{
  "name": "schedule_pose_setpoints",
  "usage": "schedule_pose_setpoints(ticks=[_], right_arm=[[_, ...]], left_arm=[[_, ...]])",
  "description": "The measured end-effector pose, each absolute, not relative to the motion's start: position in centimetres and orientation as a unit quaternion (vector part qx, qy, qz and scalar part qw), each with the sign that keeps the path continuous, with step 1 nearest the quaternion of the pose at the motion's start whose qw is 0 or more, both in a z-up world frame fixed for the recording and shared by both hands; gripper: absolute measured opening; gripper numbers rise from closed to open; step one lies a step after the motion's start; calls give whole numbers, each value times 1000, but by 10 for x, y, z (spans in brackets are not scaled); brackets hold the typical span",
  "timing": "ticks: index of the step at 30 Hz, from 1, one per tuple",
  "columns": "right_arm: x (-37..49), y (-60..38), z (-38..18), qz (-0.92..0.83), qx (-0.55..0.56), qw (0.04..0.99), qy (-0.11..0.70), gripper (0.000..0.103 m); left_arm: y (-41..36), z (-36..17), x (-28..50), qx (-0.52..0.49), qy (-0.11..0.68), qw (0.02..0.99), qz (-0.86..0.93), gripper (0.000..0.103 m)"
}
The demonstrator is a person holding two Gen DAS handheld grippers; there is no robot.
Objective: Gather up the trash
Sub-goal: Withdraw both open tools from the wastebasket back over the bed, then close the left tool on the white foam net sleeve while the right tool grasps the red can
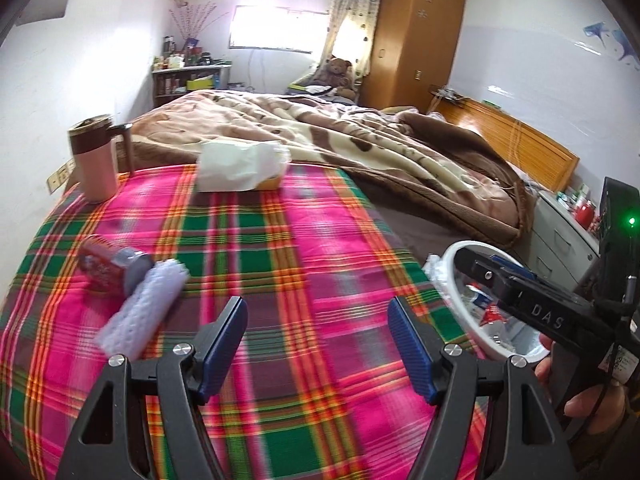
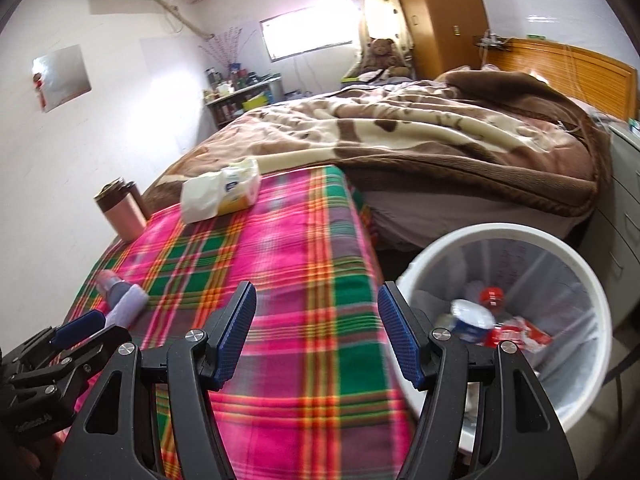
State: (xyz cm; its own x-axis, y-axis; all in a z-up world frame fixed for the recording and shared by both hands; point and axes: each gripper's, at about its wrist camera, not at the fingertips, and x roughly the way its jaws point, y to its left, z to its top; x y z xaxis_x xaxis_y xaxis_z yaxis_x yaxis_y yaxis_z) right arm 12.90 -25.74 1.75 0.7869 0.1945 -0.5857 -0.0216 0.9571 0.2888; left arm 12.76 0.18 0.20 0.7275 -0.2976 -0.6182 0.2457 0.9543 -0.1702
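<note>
A pale lilac foam sleeve and a red-labelled bottle with a grey cap lie on the plaid cloth at the left; both also show in the right wrist view, the sleeve and the bottle. My left gripper is open and empty, just right of the sleeve. My right gripper is open and empty, over the cloth's right edge beside the white trash bin. The bin holds a red can, a blue-white cup and wrappers.
A pink and brown mug stands at the cloth's far left corner. A tissue pack lies at the far edge. Behind is a bed with a brown blanket. Grey drawers stand right of the bin.
</note>
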Motion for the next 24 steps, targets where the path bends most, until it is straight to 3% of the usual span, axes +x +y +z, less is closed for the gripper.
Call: schedule_pose_setpoints(ticks=[24], right_arm=[[168,-163,28,142,81,934,319,65]], left_arm=[[106,-30,158,-53,372,925,-51,74]])
